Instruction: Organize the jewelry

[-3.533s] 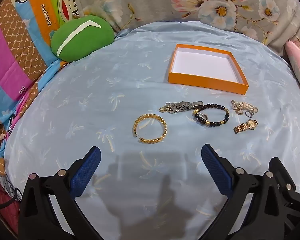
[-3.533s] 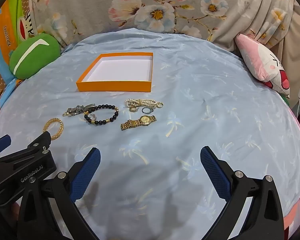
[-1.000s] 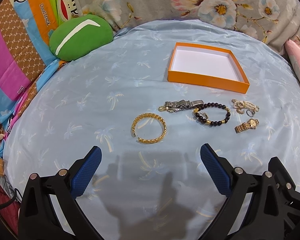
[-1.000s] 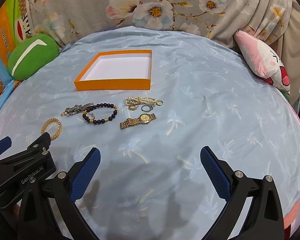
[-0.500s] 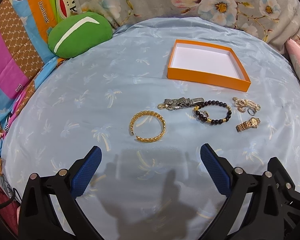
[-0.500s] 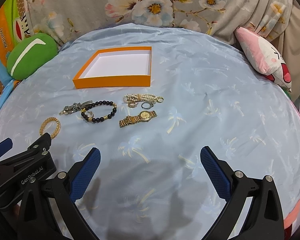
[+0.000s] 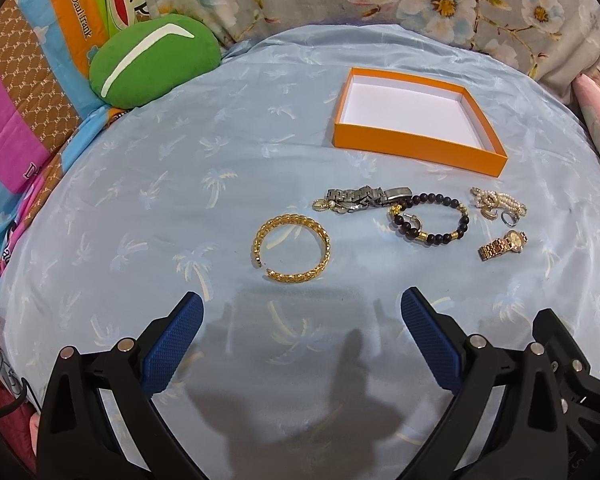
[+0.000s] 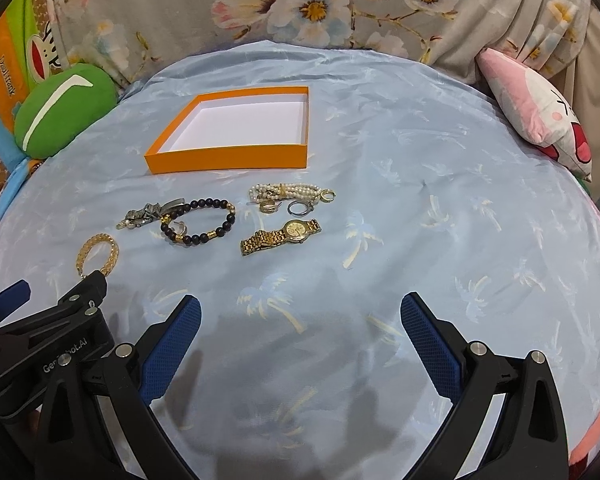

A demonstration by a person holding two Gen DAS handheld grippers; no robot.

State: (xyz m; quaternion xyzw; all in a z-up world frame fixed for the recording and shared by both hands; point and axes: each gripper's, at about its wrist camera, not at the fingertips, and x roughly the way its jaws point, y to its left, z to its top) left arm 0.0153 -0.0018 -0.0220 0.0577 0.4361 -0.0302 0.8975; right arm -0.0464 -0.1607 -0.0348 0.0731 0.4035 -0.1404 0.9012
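Note:
An empty orange box [image 7: 414,145] [image 8: 228,158] with a white floor sits on the light blue cloth. In front of it lie a gold cuff bangle [image 7: 291,252] [image 8: 97,255], a silver link bracelet [image 7: 360,198] [image 8: 148,213], a black bead bracelet [image 7: 430,219] [image 8: 198,221], a pearl bracelet with rings [image 7: 498,204] [image 8: 290,196] and a gold watch [image 7: 502,244] [image 8: 281,236]. My left gripper [image 7: 300,320] is open and empty, just short of the bangle. My right gripper [image 8: 300,320] is open and empty, short of the watch.
A green cushion [image 7: 154,60] lies at the back left and a pink plush pillow [image 8: 536,114] at the back right. Floral fabric [image 8: 300,4] rises behind the bed. The left gripper's body [image 8: 40,332] shows at the right wrist view's lower left.
Both grippers have crept forward over the cloth, so the jewelry and box sit slightly closer. Both stay open, and nothing on the cloth has moved.

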